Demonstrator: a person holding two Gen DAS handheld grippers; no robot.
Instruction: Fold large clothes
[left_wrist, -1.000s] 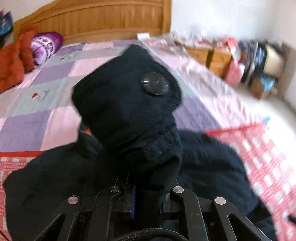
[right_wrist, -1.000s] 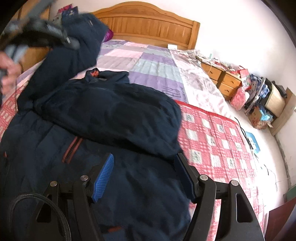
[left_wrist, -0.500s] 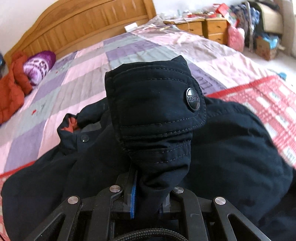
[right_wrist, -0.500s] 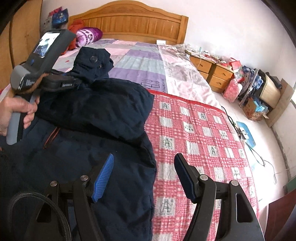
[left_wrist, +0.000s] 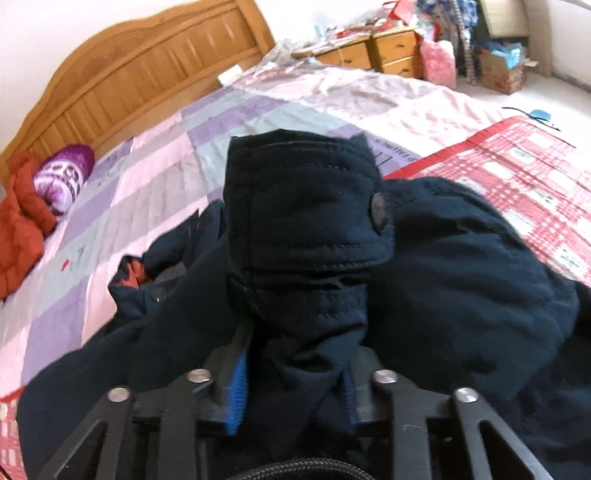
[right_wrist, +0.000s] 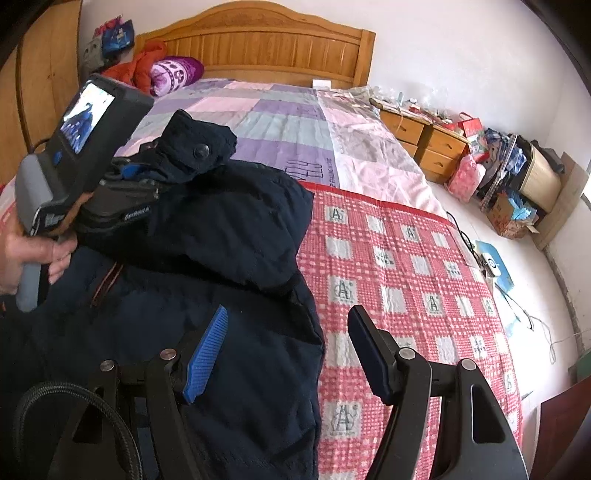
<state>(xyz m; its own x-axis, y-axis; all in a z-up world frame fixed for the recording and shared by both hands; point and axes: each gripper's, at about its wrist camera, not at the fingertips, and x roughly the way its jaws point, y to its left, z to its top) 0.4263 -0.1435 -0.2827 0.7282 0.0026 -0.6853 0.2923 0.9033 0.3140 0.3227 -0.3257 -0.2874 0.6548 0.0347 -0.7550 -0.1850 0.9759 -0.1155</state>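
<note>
A dark navy jacket (right_wrist: 229, 258) lies on the bed, one sleeve folded across its body. My left gripper (left_wrist: 295, 373) is shut on the sleeve cuff (left_wrist: 303, 229), which has a dark snap button (left_wrist: 378, 214). It holds the cuff low over the jacket's chest (left_wrist: 461, 295). In the right wrist view the left gripper (right_wrist: 136, 173) and the cuff (right_wrist: 199, 144) sit at the upper left. My right gripper (right_wrist: 288, 354) is open and empty above the jacket's right edge.
The bed carries a pink and purple quilt (right_wrist: 280, 110) and a red checked blanket (right_wrist: 399, 266). A wooden headboard (right_wrist: 258, 44), an orange garment (left_wrist: 18, 221) and a purple pillow (left_wrist: 62, 173) are at the far end. Wooden drawers (right_wrist: 424, 144) and clutter stand to the right.
My left gripper carried the cuff down and across the jacket, laying the sleeve over its body. The right gripper shifted slightly right and stayed open.
</note>
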